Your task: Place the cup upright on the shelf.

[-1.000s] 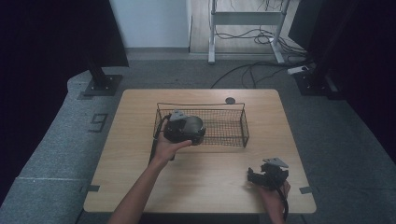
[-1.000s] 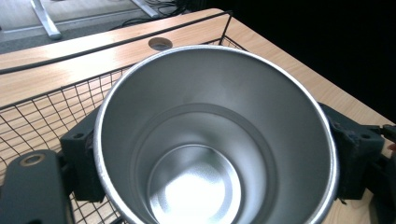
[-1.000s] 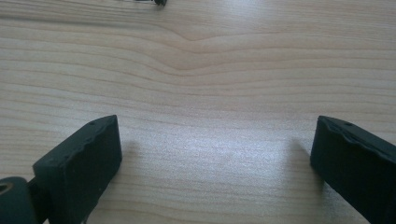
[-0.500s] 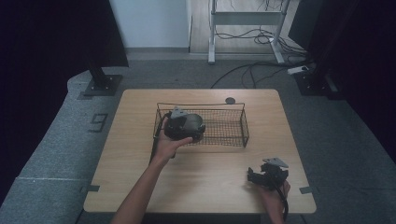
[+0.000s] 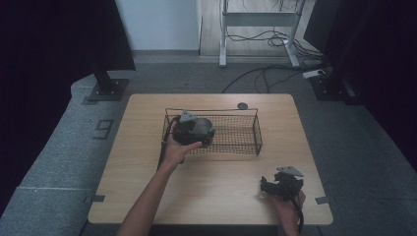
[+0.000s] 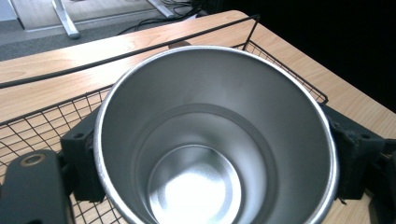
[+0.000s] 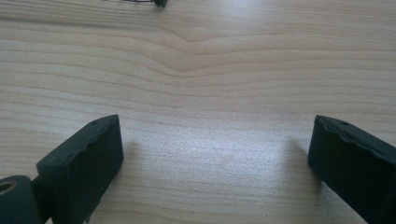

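A shiny steel cup [image 6: 212, 140] sits between the two black jaws of my left gripper [image 6: 210, 154], which is shut on its sides; I look straight into its empty inside. In the high view the left gripper [image 5: 193, 131] holds the steel cup [image 5: 202, 126] over the left end of a black wire basket [image 5: 246, 140]. Near the table's front right corner, my right gripper [image 5: 270, 185] rests low over the wood. Its jaws stand wide apart in the right gripper view [image 7: 215, 158], with bare tabletop between them.
The wooden table [image 5: 147, 123] carries a small dark round disc [image 5: 242, 105] behind the basket's far rim. The basket's right half holds nothing I can see. Dark screens and stand bases border the grey floor around the table.
The left gripper and the cup have shifted slightly left and nearer over the basket's left end. The right gripper has stayed where it was.
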`<state>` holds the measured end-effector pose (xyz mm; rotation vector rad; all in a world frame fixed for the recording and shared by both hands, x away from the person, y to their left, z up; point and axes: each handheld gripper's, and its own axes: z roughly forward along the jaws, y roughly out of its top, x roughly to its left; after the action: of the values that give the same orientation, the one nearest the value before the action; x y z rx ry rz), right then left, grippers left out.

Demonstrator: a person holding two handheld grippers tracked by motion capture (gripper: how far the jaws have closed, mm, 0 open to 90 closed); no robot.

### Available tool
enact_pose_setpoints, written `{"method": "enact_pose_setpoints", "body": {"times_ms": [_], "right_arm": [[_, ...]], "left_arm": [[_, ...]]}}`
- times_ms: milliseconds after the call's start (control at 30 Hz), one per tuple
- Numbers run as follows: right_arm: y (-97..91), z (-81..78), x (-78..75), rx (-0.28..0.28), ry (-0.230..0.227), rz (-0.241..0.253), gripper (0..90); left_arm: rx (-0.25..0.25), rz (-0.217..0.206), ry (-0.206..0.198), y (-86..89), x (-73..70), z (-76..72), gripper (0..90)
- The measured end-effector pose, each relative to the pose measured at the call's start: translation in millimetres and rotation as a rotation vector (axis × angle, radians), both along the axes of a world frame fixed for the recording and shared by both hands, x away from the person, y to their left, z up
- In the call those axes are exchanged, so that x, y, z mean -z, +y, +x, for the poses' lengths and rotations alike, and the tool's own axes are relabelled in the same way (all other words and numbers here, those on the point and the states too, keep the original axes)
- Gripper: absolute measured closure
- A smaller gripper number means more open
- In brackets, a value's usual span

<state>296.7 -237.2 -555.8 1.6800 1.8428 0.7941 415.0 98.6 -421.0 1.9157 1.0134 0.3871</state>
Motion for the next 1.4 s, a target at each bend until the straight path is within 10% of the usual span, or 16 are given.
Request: {"method": "enact_pose_setpoints", "body": {"times_ms": [1400], "right_arm": [[-0.5, -2.7, 0.2, 0.005, -0.01, -0.001, 5.2]], "left_arm": [[-0.06, 0.114, 0.128, -14.9, 41.8, 60.4, 14.6]]}}
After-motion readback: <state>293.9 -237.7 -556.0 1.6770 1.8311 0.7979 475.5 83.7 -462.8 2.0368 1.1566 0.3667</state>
